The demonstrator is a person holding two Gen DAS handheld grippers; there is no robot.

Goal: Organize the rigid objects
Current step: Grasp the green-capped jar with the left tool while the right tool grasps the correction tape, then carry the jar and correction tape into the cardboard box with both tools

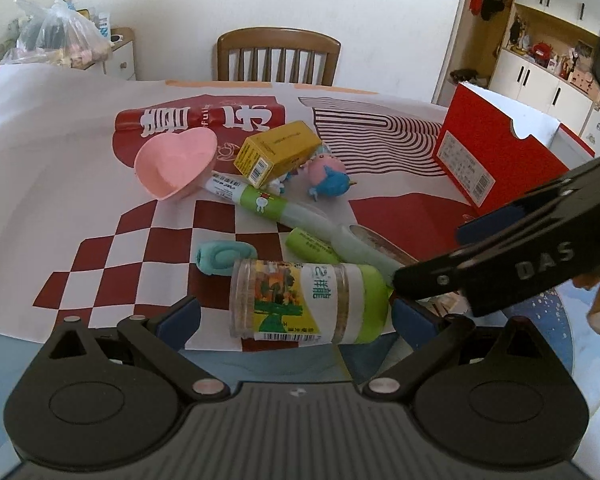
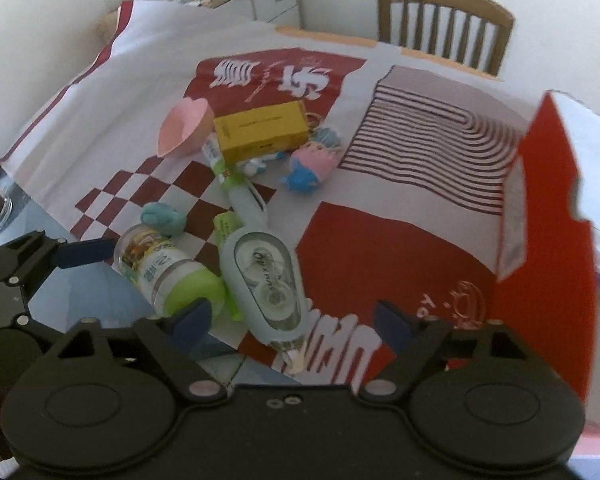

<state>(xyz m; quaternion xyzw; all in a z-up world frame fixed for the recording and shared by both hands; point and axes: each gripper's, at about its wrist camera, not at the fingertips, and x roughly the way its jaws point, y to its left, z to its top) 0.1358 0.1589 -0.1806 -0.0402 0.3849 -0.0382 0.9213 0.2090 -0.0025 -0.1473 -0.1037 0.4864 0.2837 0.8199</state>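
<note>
Between left tool (image 1: 296,316) pads: jar (image 1: 304,302), ungripped | right tool (image 2: 292,318) spread over tape dispenser (image 2: 266,284)

A clear jar (image 1: 304,300) with a green lid lies sideways; at its 12 o'clock a yellow box (image 1: 278,150), at 11 a pink heart bowl (image 1: 174,162).

"das" on right gripper (image 1: 428,284) arm; rest unreadable.
</note>
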